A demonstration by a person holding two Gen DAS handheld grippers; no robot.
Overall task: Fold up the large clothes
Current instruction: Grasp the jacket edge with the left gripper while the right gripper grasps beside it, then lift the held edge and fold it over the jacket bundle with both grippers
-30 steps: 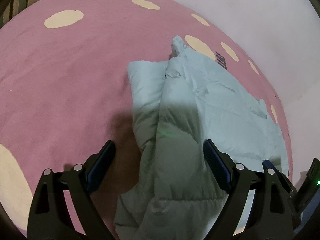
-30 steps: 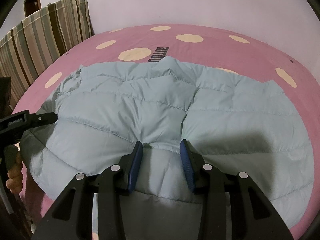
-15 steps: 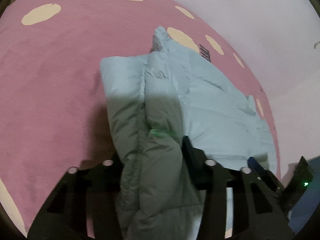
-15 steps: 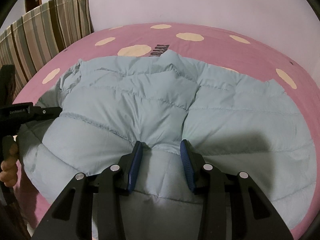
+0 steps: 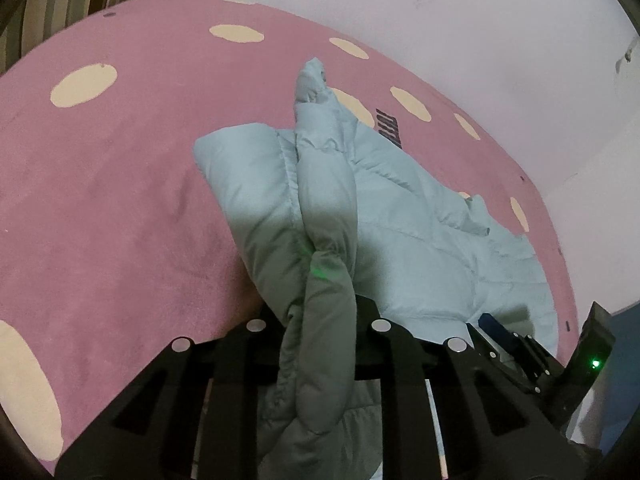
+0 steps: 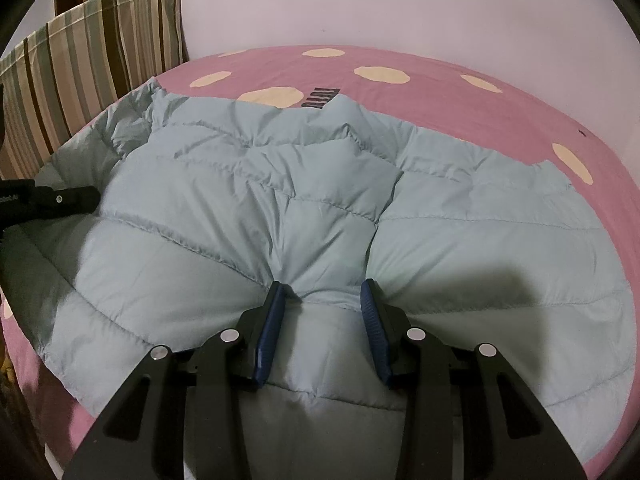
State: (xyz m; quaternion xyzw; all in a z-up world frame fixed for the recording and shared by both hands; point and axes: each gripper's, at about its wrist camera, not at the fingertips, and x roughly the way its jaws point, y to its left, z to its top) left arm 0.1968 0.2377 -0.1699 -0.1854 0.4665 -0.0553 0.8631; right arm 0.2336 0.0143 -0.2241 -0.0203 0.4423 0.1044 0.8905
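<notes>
A pale blue puffer jacket (image 6: 320, 184) lies spread across the pink bed cover (image 6: 440, 92). My right gripper (image 6: 322, 296) is shut on a puffy fold at the jacket's near hem, its blue pads pressing into both sides. In the left wrist view the jacket (image 5: 420, 216) has its side edge gathered into a raised ridge. My left gripper (image 5: 320, 312) has its jaws closing on that ridge, and the fabric is pinched between them and hangs down. The left gripper's arm (image 6: 52, 200) shows at the jacket's left edge in the right wrist view.
The pink cover with cream dots (image 5: 120, 200) stretches wide to the left of the jacket. A striped pillow (image 6: 92, 60) stands at the bed's far left against the white wall (image 6: 360, 0). The right gripper's body (image 5: 504, 336) sits at the jacket's lower right.
The left jaws went from wide open around the jacket's side edge to pinched on it, and the edge has been lifted a little. The right gripper has kept its grip and place.
</notes>
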